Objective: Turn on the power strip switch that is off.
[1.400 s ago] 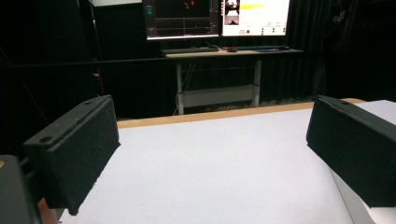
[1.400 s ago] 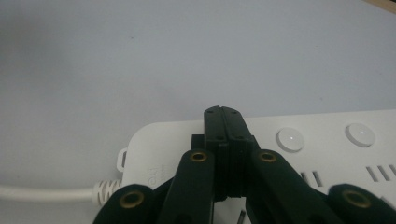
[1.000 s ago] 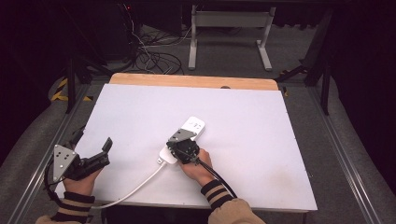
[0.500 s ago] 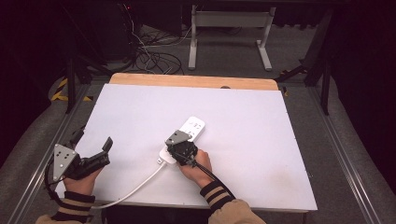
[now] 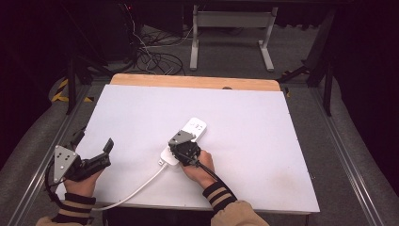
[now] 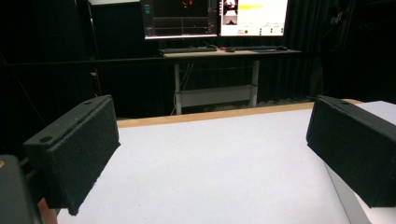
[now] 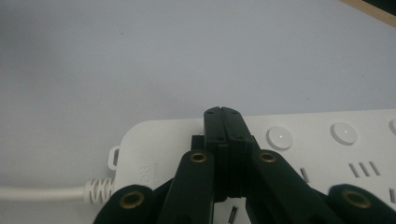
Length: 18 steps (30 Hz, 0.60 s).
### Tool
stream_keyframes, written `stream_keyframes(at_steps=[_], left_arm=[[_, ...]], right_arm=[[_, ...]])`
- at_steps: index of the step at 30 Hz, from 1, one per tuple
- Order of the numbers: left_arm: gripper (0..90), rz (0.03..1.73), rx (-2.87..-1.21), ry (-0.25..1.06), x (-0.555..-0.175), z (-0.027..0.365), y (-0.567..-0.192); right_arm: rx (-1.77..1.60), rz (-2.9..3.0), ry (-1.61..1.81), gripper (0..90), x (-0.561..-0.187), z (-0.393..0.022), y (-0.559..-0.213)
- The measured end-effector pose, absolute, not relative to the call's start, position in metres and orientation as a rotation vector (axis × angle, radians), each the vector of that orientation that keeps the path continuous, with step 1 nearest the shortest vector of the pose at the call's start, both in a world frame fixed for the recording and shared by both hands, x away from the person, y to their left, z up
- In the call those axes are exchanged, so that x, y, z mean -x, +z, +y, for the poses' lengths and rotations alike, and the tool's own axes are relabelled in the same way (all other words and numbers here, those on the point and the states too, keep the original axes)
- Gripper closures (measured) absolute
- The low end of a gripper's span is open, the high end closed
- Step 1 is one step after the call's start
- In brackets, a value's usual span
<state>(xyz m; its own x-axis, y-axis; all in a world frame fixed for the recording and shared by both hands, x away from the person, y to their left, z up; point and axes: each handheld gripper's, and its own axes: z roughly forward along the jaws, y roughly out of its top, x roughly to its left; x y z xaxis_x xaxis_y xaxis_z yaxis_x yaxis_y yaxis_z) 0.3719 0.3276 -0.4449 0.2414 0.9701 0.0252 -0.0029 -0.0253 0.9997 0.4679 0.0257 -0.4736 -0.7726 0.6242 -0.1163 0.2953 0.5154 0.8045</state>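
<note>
Dark room, white table (image 5: 244, 122) with wooden far edge. White power strip (image 5: 194, 129) lies near table centre, cord (image 5: 136, 190) trailing toward 7 o'clock. Right gripper (image 5: 180, 151) sits on strip's cord end, jaws clenched together, tips against strip's top, nothing between them. Left gripper (image 5: 91, 150) at 8 o'clock, well apart, jaws wide, empty.

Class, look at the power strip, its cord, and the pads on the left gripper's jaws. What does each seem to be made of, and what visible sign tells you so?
Power strip: probably hard white plastic, smooth matte, with moulded buttons and slots.
Cord: likely flexible rubber or vinyl sheath; it curves, with a ribbed collar at the strip.
Pads: apparently black foam or rubber, dull and finely grained.
</note>
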Motion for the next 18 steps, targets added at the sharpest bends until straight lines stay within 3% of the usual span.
stream_keyframes(at_steps=[18], left_arm=[[3.0, 1.013, -1.327, 1.048, -0.371, 0.328, -0.444]], right_arm=[[-0.674, 2.247, 1.263, 90.0, -0.463, 0.019, -0.458]])
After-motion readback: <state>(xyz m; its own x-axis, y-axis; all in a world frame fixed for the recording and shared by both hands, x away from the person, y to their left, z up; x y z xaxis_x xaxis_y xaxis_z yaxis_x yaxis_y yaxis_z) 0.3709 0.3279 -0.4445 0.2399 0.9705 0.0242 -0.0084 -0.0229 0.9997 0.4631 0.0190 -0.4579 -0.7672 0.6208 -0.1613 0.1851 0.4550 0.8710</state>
